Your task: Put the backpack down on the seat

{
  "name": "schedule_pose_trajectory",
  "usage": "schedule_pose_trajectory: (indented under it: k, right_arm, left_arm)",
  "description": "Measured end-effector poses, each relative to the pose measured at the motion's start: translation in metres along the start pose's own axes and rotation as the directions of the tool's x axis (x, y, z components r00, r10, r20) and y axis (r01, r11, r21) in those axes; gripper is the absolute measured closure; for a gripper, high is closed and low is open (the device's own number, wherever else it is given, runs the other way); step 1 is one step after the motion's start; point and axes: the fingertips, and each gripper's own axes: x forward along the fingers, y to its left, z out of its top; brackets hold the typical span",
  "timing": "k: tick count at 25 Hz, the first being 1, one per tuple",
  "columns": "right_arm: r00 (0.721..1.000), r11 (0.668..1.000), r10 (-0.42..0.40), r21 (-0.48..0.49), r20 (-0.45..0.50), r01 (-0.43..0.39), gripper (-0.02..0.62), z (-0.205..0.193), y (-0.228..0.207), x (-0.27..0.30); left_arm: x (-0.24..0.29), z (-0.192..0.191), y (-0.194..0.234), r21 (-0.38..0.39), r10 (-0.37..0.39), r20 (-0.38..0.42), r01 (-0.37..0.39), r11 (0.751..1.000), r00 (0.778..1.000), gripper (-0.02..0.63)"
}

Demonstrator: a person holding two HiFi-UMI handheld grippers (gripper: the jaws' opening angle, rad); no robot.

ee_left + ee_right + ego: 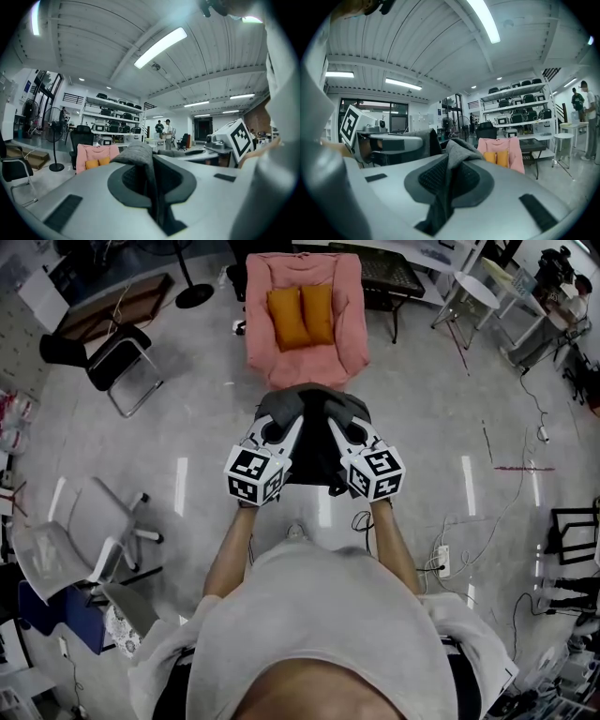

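Backpack (314, 432) hangs in mid-air betw. both grippers, over the floor (187, 484), just short of the seat's front edge, not touching the seat (309, 362). L gripper (152, 187) is clamped narrow on a fold of grey fabric at the backpack's top. R gripper (443, 187) is pinched the same way on a fold at the other side. Both point roughly level, toward the seat. Two orange cushions (302, 315) lie against the seat's back edge; its front half is bare.

Risks, as I judge them: the grip is on thin fabric only, w/ the weight hanging below, so a fold could slide out of one gripper & the backpack would swing or drop to the floor. Letting go too early, at the front edge, could let it tip off fwd. Going too deep would shove the cushions. Uneven release, one side first, would prob. twist it & land it on its side.
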Motion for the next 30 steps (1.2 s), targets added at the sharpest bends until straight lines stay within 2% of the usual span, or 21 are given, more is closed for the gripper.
schedule_pose_trajectory:
  k: [8,18,30]
  right_arm:
    - [1.0,1.0,-0.023,0.016,-0.006,0.023,0.568,0.01,-0.031,0.062]
    - [0.999,1.0,-0.017,0.009,-0.027,0.018,0.568,0.016,-0.062,0.108]
    - [1.0,0.999,-0.006,0.032,-0.023,0.007,0.568,0.017,-0.138,0.172]
  left_arm:
    - [0.041,0.007,0.057,0.004,-0.028,-0.009,0.028,1.0,1.0,0.575]
    - [0.08,0.01,0.097,-0.006,-0.033,-0.021,0.033,0.999,0.999,0.575]
    - [0.165,0.008,0.147,-0.005,-0.031,-0.047,0.031,1.0,0.998,0.575]
